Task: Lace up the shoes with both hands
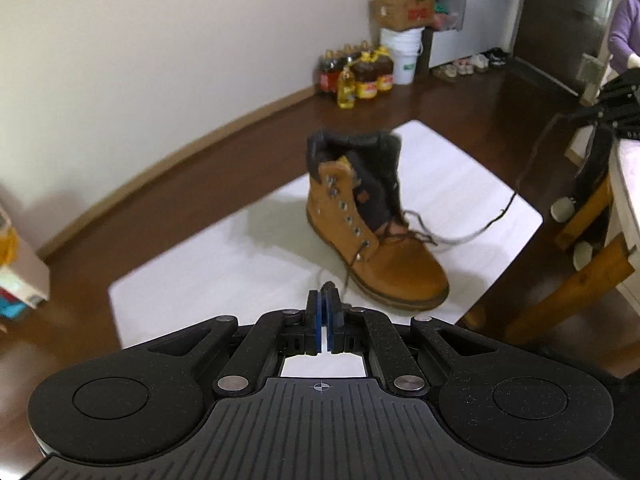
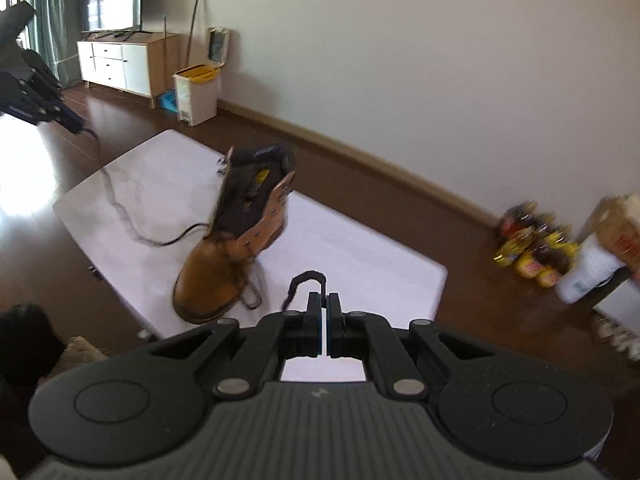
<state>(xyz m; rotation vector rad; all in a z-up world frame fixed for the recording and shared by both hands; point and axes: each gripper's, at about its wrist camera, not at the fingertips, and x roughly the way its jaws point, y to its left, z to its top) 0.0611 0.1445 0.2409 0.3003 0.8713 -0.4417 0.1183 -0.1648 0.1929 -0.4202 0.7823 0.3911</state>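
Observation:
A tan lace-up boot (image 1: 376, 236) with a dark collar stands upright on a white table (image 1: 224, 248); it also shows in the right wrist view (image 2: 232, 240). My left gripper (image 1: 325, 294) is shut on one dark lace end (image 1: 352, 268) that runs up to the boot's lower eyelets. My right gripper (image 2: 324, 300) is shut on the other lace end (image 2: 306, 280), which loops at its tips. That lace (image 1: 500, 216) stretches from the boot to the right gripper at the right edge of the left wrist view (image 1: 612, 108). The left gripper appears at the far left of the right wrist view (image 2: 48, 108).
Oil bottles (image 1: 360, 76), a white bucket (image 1: 404, 54) and a cardboard box (image 1: 400, 8) stand by the wall. A wooden chair frame (image 1: 580, 248) is right of the table. A white cabinet (image 2: 120, 60) and a bin (image 2: 196, 92) stand beyond the table.

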